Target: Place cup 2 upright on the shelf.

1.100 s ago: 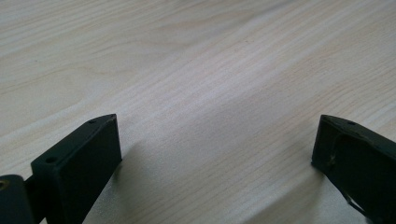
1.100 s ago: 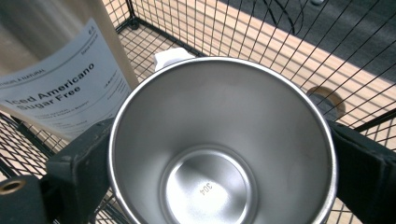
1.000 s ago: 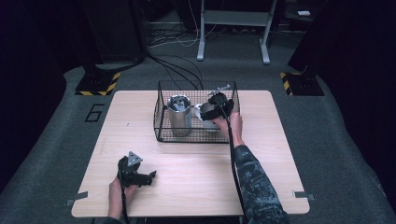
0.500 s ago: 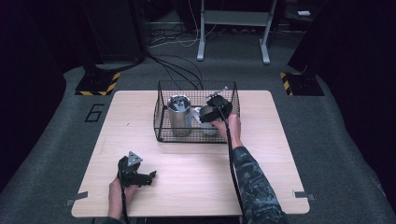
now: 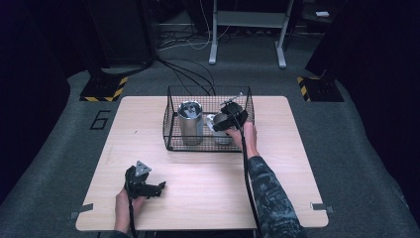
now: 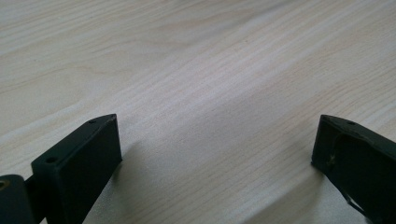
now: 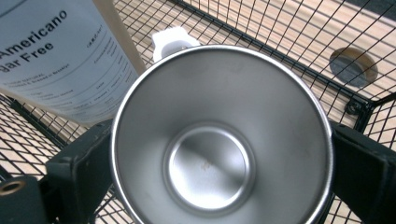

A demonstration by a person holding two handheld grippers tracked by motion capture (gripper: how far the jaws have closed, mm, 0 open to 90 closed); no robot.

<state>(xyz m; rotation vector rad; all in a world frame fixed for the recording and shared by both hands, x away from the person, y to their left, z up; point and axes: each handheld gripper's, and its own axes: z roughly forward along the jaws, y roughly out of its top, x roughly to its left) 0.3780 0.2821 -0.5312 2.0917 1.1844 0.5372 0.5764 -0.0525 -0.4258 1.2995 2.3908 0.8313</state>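
While the steel cup [image 7: 223,140] sits in the wire basket [image 5: 171,130] at the centre of the high view, we see our right gripper [image 5: 229,120] with its jaws apparently clasping the cup's sides. Beside it lies a labelled pouch [image 7: 56,56]. Lower left, our left gripper [image 5: 143,182] rests on the bench [image 5: 297,163], jaws spread apart.

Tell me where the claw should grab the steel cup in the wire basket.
Grip the steel cup across its outer wall just below the rim, coming straight down from above. It stands upright with its mouth open, and the wire basket walls block a side approach. The right claw already straddles it this way, one jaw on each side; a white pouch crowds one flank.
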